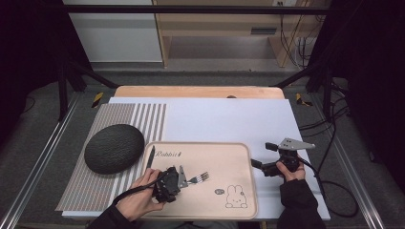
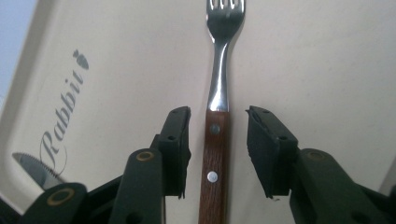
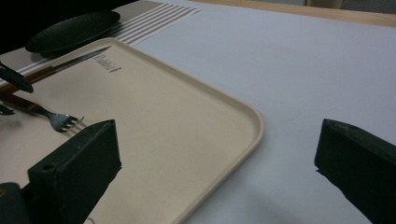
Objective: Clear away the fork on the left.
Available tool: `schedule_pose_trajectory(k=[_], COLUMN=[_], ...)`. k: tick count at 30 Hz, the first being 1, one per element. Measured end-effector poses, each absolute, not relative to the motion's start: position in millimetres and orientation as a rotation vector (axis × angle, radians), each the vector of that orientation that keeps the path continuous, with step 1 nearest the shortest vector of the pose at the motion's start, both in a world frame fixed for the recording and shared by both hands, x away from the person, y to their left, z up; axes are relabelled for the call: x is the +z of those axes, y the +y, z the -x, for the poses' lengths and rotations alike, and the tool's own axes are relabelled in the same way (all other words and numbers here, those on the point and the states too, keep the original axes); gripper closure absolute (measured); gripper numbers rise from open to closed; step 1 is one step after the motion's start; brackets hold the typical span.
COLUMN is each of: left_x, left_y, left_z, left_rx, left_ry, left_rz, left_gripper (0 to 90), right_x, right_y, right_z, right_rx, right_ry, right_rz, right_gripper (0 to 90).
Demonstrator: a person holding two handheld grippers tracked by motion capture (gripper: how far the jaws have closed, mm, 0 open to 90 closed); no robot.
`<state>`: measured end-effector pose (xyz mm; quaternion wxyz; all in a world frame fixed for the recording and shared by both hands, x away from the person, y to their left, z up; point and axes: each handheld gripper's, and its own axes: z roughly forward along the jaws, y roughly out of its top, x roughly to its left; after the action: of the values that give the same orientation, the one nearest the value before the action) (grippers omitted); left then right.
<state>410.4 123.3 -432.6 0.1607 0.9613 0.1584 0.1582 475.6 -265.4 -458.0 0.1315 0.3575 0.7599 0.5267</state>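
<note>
A fork (image 2: 219, 70) with a brown wooden handle lies on the beige tray (image 1: 229, 152), tines pointing away from my left gripper (image 2: 218, 114). The jaws stand on either side of the handle with a gap on each side, so the gripper is open. In the high view the left gripper (image 1: 184, 177) is low over the tray's near left part, with the fork (image 1: 200, 178) just beyond it. A knife (image 1: 150, 157) lies along the tray's left edge. My right gripper (image 1: 262, 154) hovers wide open beside the tray's right rim, holding nothing.
A dark round textured plate (image 1: 114, 148) sits on a striped placemat (image 1: 119, 119) left of the tray. A white mat (image 1: 229, 119) covers the table beyond and to the right. Cables (image 1: 329, 143) trail off the table's right side.
</note>
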Motion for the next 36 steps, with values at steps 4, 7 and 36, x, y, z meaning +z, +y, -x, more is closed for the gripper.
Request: schedule_pose_trajectory(k=[4,7,36], left_x=[-430,-429,-454], left_y=[126,126,114], left_z=[-413,-414,-421], left_rx=[0.365,0.315,0.245], left_ry=[0.495,0.531,0.596], left_rz=[-2.631,-2.582,-2.508], left_gripper=[53.5,56.3,89.9], right_x=[-458,-458,-457], right_y=[-265,-266,-266], right_z=[-476,-476,-475], right_rx=[1.529,1.528,1.53], right_ry=[2.205,2.205,2.201], right_rz=[-1.039,-1.038,-1.037], right_gripper=[0.4,0.4,0.4])
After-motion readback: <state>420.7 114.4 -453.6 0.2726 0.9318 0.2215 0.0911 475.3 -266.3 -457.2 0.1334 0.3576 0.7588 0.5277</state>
